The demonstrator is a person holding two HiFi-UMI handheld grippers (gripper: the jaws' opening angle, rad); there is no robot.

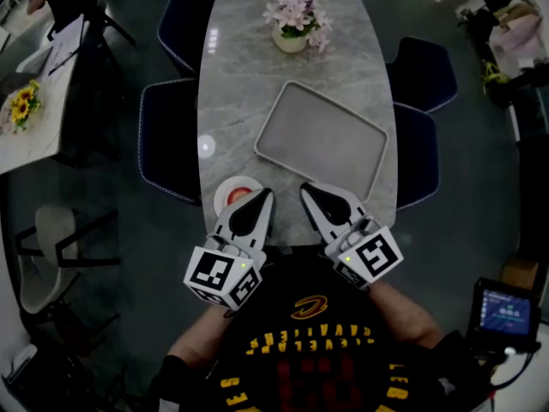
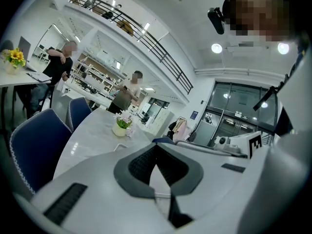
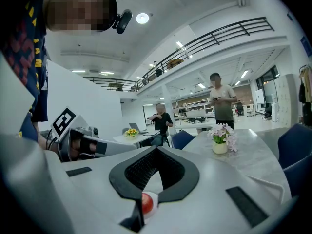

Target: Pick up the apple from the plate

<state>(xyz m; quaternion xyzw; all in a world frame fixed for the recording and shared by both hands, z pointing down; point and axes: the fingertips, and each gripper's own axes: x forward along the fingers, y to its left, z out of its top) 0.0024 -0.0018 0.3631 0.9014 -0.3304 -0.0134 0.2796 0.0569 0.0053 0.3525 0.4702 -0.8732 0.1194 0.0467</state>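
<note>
A red apple (image 1: 237, 197) sits on a small white plate (image 1: 221, 189) at the near left edge of the grey marble table (image 1: 232, 75). My left gripper (image 1: 265, 194) hovers just over and right of the plate, its body hiding part of the apple; its jaws are closed tip to tip with nothing between them. To its right, my right gripper (image 1: 305, 188) is also shut and empty. In the right gripper view the apple (image 3: 147, 202) and plate show low through the gap behind the closed jaws (image 3: 156, 149). The left gripper view (image 2: 157, 146) shows no apple.
A large grey rectangular tray (image 1: 322, 140) lies mid-table, just beyond the grippers. A pot of pink flowers (image 1: 293, 26) stands at the far end. Dark blue chairs (image 1: 167, 140) line both sides. People stand and sit in the background (image 3: 222, 101).
</note>
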